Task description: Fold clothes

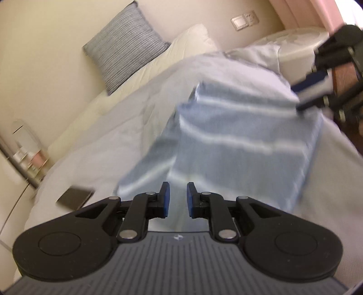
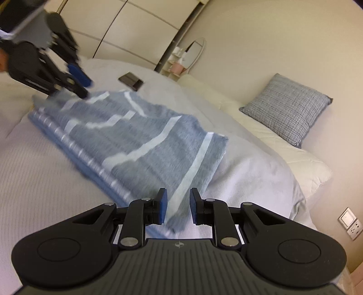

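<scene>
Left gripper (image 1: pixel 178 199) hovers low over the near end of the folded garment (image 1: pixel 238 145), tilted down toward it, jaws parted, nothing between the pads. Right gripper (image 2: pixel 178 208) sits at the opposite end in the same pose, angled down, jaws apart, holding nothing.

Counts: two grippers, one garment, one grey cushion (image 1: pixel 124 45), one dark flat object (image 1: pixel 76 196) on the bedcover, one wall switch plate (image 1: pixel 245 20).

The garment is blue-grey with pale stripes, folded into a flat rectangle, and lies on the light grey bedcover (image 1: pixel 127 127) of the bed. Its long axis runs from one gripper to the other, stripes crossing it. Frames are motion-blurred, so edge detail is unclear. The cushion leans against the wall beside the bed.
</scene>
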Motion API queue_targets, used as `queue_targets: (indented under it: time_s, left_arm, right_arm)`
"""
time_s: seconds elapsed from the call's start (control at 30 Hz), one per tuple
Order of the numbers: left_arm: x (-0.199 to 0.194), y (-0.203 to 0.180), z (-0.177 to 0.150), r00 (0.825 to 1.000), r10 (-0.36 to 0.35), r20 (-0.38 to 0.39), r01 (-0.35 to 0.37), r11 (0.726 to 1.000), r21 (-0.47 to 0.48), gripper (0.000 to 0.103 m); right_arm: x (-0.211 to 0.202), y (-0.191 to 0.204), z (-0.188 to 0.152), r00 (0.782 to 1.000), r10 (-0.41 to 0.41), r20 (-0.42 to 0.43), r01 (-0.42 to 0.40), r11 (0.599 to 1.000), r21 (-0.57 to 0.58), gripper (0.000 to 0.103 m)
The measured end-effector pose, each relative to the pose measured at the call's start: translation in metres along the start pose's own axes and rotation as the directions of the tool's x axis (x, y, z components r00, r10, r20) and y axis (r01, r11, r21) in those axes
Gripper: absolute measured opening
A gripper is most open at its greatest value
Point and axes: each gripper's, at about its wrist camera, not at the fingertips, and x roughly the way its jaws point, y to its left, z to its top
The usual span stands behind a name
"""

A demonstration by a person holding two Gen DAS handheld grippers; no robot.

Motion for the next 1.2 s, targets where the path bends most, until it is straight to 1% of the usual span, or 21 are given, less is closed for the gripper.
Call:
queue_targets:
  time_s: [0.1, 0.17, 0.27, 0.3, 0.33, 0.4, 0.43, 0.5, 0.57, 0.63, 0.73, 0.8, 0.87, 0.97, 1.07, 1.17, 1.2]
  left_arm:
    - [0.035, 0.004, 0.023, 0.998, -0.051, 0.020, 0.052, 0.998, -0.019, 0.014]
    - [0.058, 0.006, 0.031, 0.997, -0.068, 0.022, 0.069, 0.997, -0.022, 0.014]
    - [0.094, 0.014, 0.030, 0.997, -0.076, -0.004, 0.076, 0.996, -0.038, 0.014]
    - [0.107, 0.017, 0.030, 0.997, -0.078, -0.012, 0.078, 0.996, -0.044, 0.018]
    - [0.119, 0.020, 0.029, 0.997, -0.081, -0.021, 0.080, 0.996, -0.050, 0.020]
    - [0.135, 0.029, 0.025, 0.996, -0.082, -0.038, 0.078, 0.993, -0.085, 0.022]
    - [0.139, 0.036, 0.023, 0.995, -0.090, -0.043, 0.085, 0.989, -0.119, 0.022]
    - [0.132, 0.049, 0.022, 0.992, -0.125, -0.023, 0.118, 0.970, -0.212, 0.022]
    - [0.118, 0.059, 0.019, 0.992, -0.123, 0.006, 0.121, 0.959, -0.255, 0.022]
    - [0.111, 0.070, 0.009, 0.996, -0.089, -0.008, 0.083, 0.952, -0.296, 0.022]
    - [0.102, 0.086, -0.007, 0.998, -0.041, -0.041, 0.024, 0.935, -0.353, 0.022]
    - [0.108, 0.094, -0.025, 0.994, -0.020, -0.107, -0.022, 0.926, -0.376, 0.022]
    - [0.110, 0.099, -0.038, 0.990, -0.004, -0.139, -0.051, 0.920, -0.389, 0.022]
    - [0.110, 0.107, -0.051, 0.988, 0.011, -0.153, -0.074, 0.909, -0.409, 0.022]
    - [0.113, 0.108, -0.059, 0.986, 0.027, -0.167, -0.093, 0.912, -0.400, 0.022]
    - [0.117, 0.110, -0.067, 0.986, 0.024, -0.162, -0.092, 0.898, -0.431, 0.023]
    - [0.116, 0.111, -0.068, 0.987, 0.023, -0.158, -0.092, 0.893, -0.440, 0.023]
  right_arm:
    - [0.010, -0.006, 0.004, 1.000, -0.005, 0.000, 0.005, 1.000, 0.006, 0.021]
    - [0.016, -0.009, 0.006, 1.000, -0.008, 0.000, 0.008, 1.000, 0.010, 0.022]
    - [0.028, -0.016, 0.008, 1.000, -0.010, -0.007, 0.010, 1.000, 0.012, 0.021]
    - [0.032, -0.019, 0.008, 1.000, -0.012, -0.011, 0.012, 1.000, 0.011, 0.021]
    - [0.035, -0.021, 0.007, 1.000, -0.015, -0.012, 0.015, 1.000, 0.007, 0.021]
    - [0.041, -0.025, 0.005, 1.000, -0.018, -0.019, 0.018, 1.000, 0.002, 0.021]
    - [0.043, -0.027, 0.005, 1.000, -0.020, -0.024, 0.020, 1.000, -0.001, 0.021]
    - [0.048, -0.031, 0.005, 0.999, -0.020, -0.030, 0.020, 1.000, 0.000, 0.021]
    - [0.048, -0.035, 0.010, 1.000, -0.011, -0.020, 0.011, 1.000, 0.016, 0.021]
    - [0.048, -0.037, 0.019, 1.000, -0.009, 0.011, 0.009, 1.000, 0.014, 0.022]
    - [0.061, -0.037, 0.038, 0.999, 0.013, 0.041, -0.014, 1.000, 0.004, 0.021]
    - [0.076, -0.034, 0.050, 0.999, 0.034, 0.042, -0.033, 0.999, -0.029, 0.021]
    - [0.094, -0.032, 0.061, 0.998, 0.041, 0.038, -0.038, 0.997, -0.060, 0.021]
    - [0.120, -0.030, 0.074, 0.998, 0.051, 0.025, -0.048, 0.993, -0.109, 0.021]
    - [0.148, -0.032, 0.083, 0.999, 0.039, 0.014, -0.036, 0.986, -0.164, 0.021]
    - [0.176, -0.037, 0.084, 0.999, 0.021, -0.041, -0.028, 0.984, -0.174, 0.021]
    - [0.185, -0.041, 0.083, 0.998, 0.002, -0.070, -0.013, 0.987, -0.161, 0.021]
